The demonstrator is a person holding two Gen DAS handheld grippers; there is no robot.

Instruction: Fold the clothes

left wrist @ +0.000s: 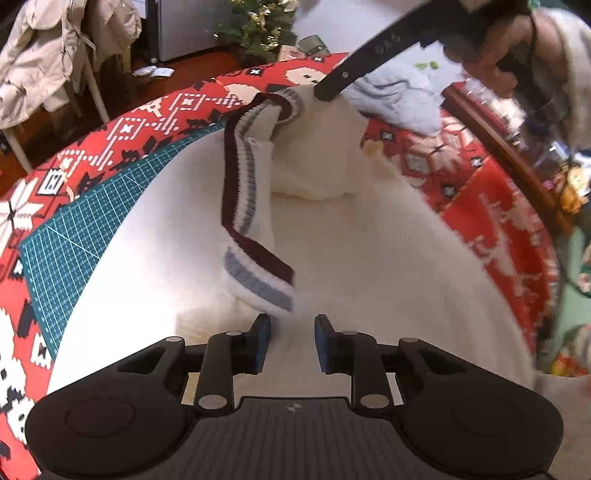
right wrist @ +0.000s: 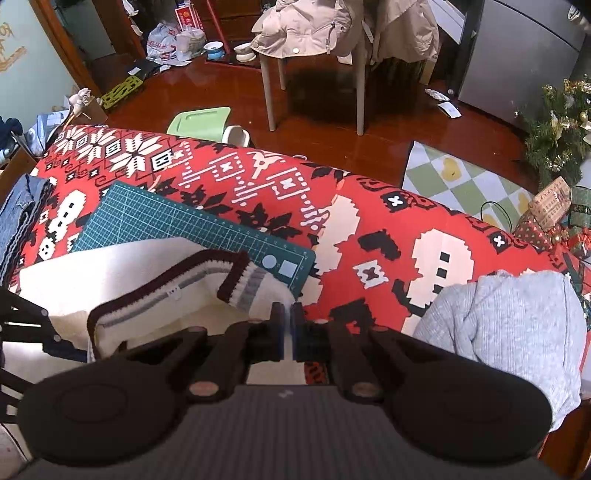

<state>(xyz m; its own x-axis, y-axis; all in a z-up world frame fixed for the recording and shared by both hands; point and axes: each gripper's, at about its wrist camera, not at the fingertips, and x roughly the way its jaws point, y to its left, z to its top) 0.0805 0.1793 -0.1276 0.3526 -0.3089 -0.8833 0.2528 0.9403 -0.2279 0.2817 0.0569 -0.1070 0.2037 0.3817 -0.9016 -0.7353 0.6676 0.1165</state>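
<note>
A white knit sweater (left wrist: 369,258) with maroon and grey striped trim (left wrist: 240,177) lies spread over the table. My left gripper (left wrist: 291,343) hovers low over it, jaws open, with only the sweater's body below and the end of the striped trim just ahead of the fingers. My right gripper (right wrist: 290,317) is shut on a white edge of the sweater (right wrist: 147,266) beside the striped collar (right wrist: 243,284). In the left wrist view the right gripper (left wrist: 327,90) shows as a black finger tip on the far corner of the sweater, a hand (left wrist: 491,51) behind it.
A green cutting mat (right wrist: 192,225) lies under the sweater on a red patterned tablecloth (right wrist: 406,221). A crumpled grey garment (right wrist: 509,325) sits to the right, folded denim (right wrist: 18,221) at the left edge. Beyond the table stand a chair with coats (right wrist: 314,33) and a Christmas tree (right wrist: 561,125).
</note>
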